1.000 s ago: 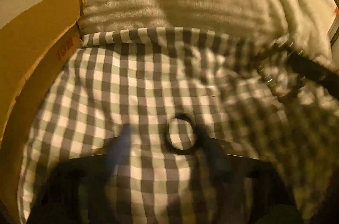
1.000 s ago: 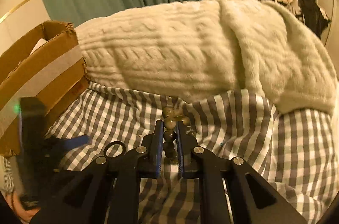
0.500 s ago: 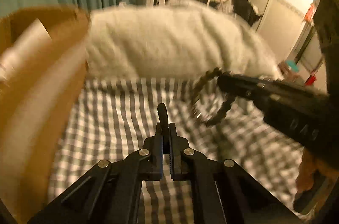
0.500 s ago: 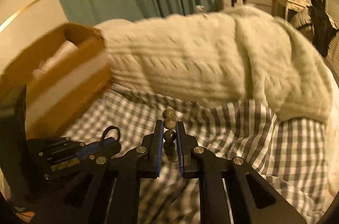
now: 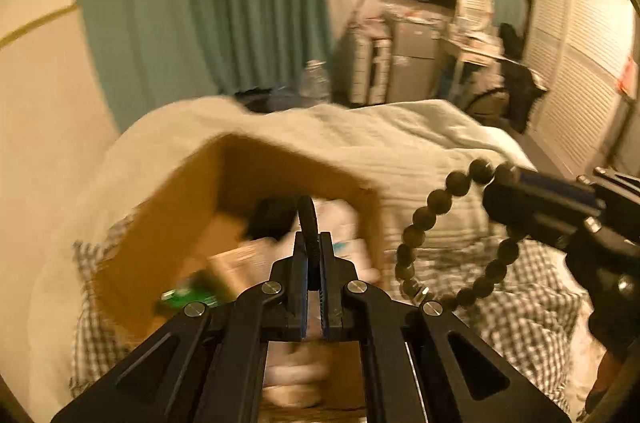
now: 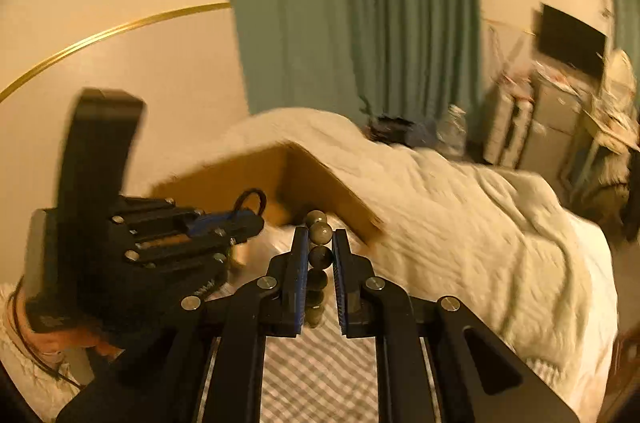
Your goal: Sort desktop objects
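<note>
A thin black ring (image 5: 309,219) stands edge-on between the pads of my left gripper (image 5: 314,239), which is shut on it above the open cardboard box (image 5: 240,163). From the right wrist view the same left gripper (image 6: 244,221) shows at the left with the ring (image 6: 252,199) sticking out of its tip. My right gripper (image 6: 320,235) is shut on a dark bead bracelet (image 6: 320,255). In the left wrist view that bracelet (image 5: 430,223) hangs as a loop from the right gripper (image 5: 500,191), just right of the box.
The box holds several items, among them a green packet (image 5: 188,297) and white packs (image 5: 344,223). It sits on a checked cloth (image 5: 520,303) against a white knitted blanket (image 5: 400,143). A green curtain (image 6: 352,3) and furniture (image 5: 416,63) stand behind.
My left gripper closed on the black ring that lay on the checked cloth and lifted it. Both grippers rose and swung toward the box, the right one still holding the beads.
</note>
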Motion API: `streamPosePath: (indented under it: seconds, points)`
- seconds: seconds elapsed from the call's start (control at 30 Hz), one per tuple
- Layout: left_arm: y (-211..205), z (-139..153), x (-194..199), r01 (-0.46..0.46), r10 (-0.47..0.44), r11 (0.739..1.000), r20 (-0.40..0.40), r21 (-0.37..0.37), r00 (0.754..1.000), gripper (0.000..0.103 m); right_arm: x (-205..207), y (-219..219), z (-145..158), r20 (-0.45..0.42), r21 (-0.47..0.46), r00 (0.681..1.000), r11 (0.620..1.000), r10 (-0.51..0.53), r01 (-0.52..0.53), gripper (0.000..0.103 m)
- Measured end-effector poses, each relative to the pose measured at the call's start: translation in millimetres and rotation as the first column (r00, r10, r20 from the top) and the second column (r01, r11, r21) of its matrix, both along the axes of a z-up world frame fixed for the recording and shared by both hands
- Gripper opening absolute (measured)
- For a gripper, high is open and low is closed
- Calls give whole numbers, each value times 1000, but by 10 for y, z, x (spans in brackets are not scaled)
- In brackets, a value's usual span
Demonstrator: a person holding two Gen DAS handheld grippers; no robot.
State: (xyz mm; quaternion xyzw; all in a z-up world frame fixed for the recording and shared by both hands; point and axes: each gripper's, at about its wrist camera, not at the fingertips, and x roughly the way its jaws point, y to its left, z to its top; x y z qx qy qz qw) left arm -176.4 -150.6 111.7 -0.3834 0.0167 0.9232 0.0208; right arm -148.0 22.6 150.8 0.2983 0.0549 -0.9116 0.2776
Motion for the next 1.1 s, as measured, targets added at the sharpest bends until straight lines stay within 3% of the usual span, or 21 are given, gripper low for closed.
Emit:
streamPosePath:
  seconds: [0.1, 0.13, 0.23, 0.27, 0.3, 0.37, 0.4, 0.47, 0.53, 0.6, 0.7, 0.87, 1.0, 1.1]
  points:
    - [-271, -125, -59, -34, 34, 999, 19, 1, 999, 4, -135, -395, -93, 23, -13, 999, 1000, 28, -28, 11]
    - [-333, -226, -37, -40, 40, 999, 23, -3, 999, 6, -172, -490, -155, 27, -15, 999, 1000, 27, -27, 15]
    - [-351, -316, -38, -35, 38, 997, 39, -64, 999, 15, -254, -694, -366, 39, 23, 999, 999, -23, 22, 62]
    - [-370, -300, -48, -23, 26, 997, 38, -78, 999, 33, -270, -727, -404, 37, 40, 998, 998, -41, 39, 63]
    - [-376, -288, -41, -21, 24, 996, 30, -85, 999, 66, -278, -745, -415, 33, 51, 998, 997, -53, 52, 63]
    - [-479, -154, 72, -69, 66, 994, -28, -88, 997, 97, -298, -722, -376, 31, 53, 997, 996, -72, 70, 67]
    - [-492, -116, 106, -83, 79, 994, -58, -74, 995, 98, -290, -688, -321, 31, 47, 996, 996, -83, 82, 71]
    - [-551, -15, 169, -89, 89, 996, -100, 7, 991, 103, -250, -577, -183, 20, 23, 994, 994, -105, 105, 91]
    - [-598, 39, 209, -113, 122, 990, -115, 86, 986, 103, -193, -433, -74, 7, 10, 990, 990, -138, 138, 103]
    - [-580, 47, 220, -142, 155, 983, -107, 117, 982, 103, -175, -309, -62, 14, 11, 984, 984, -179, 179, 102]
    - [-494, -37, 280, -160, 174, 978, -104, 130, 979, 103, -84, -110, -271, 58, 25, 966, 967, -254, 253, 102]
    - [-308, -212, 373, -201, 205, 978, -94, 58, 974, 103, -8, 226, -764, 178, -22, 932, 946, -316, 325, 102]
    - [-201, -304, 395, -192, 195, 981, -77, 38, 978, 103, 68, 354, -957, 161, -10, 919, 930, -361, 367, 102]
    - [-151, -299, 445, -210, 210, 978, -112, 18, 971, 103, 75, 387, -1037, 185, -8, 915, 931, -358, 366, 102]
